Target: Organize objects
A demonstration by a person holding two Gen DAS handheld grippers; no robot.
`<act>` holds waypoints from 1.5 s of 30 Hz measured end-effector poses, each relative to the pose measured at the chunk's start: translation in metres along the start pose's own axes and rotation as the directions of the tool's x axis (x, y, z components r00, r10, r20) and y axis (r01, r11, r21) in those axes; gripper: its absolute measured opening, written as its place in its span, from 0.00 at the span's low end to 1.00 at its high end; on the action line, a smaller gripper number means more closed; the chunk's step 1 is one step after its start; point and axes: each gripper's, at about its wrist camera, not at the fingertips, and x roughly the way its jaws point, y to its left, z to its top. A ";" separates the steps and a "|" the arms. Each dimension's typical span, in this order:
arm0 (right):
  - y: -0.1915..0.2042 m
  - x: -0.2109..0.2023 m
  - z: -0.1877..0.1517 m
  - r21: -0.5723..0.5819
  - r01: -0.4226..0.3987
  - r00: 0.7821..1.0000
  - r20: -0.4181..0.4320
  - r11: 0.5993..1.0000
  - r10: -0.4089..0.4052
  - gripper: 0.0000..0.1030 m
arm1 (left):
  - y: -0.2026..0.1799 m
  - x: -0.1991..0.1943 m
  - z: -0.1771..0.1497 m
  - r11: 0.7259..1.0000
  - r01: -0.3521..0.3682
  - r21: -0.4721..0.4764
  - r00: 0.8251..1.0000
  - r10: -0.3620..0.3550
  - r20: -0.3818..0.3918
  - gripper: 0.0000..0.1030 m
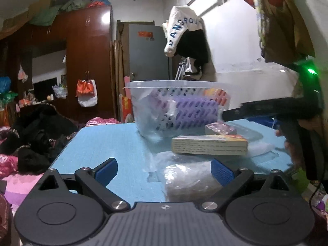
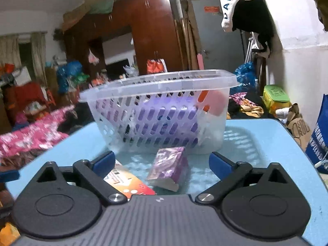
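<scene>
A clear plastic basket (image 1: 176, 86) (image 2: 162, 78) stands on the light blue table (image 1: 110, 145) (image 2: 266, 139) and holds a purple object (image 1: 190, 110) (image 2: 170, 119) and an orange-red one (image 2: 215, 102). In front of it lie a small purple packet (image 2: 170, 166) (image 1: 220, 128), a paperback book (image 1: 209, 144) (image 2: 127, 181) and a clear plastic bag (image 1: 188, 178). My left gripper (image 1: 164, 170) is open, with the bag between its fingers. My right gripper (image 2: 162, 163) is open, low over the table, with the purple packet between its fingers. It shows in the left wrist view as a dark shape at the right (image 1: 272, 108).
A bed with pink bedding and dark clothes (image 1: 30, 139) (image 2: 37, 135) lies left of the table. A brown wardrobe (image 1: 82, 61), a grey door (image 1: 147, 55) and hanging clothes (image 1: 184, 34) stand behind. Bags (image 2: 319, 139) and a green box (image 2: 274, 96) sit at the right.
</scene>
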 end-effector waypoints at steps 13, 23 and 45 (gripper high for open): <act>0.001 0.023 -0.011 0.019 -0.061 0.988 -0.143 0.998 0.063 0.69 | -0.004 0.026 -0.024 1.000 0.025 -0.009 0.999 -0.026 -0.044 0.82; 0.000 0.020 -0.007 0.014 -0.021 0.990 -0.140 1.000 0.023 0.58 | -0.003 0.025 -0.020 0.999 0.052 -0.007 0.998 -0.052 -0.021 0.79; -0.002 0.017 0.007 -0.031 -0.013 0.994 -0.108 0.999 0.010 0.47 | 0.001 0.014 -0.002 0.996 0.092 0.022 0.996 -0.092 0.008 0.79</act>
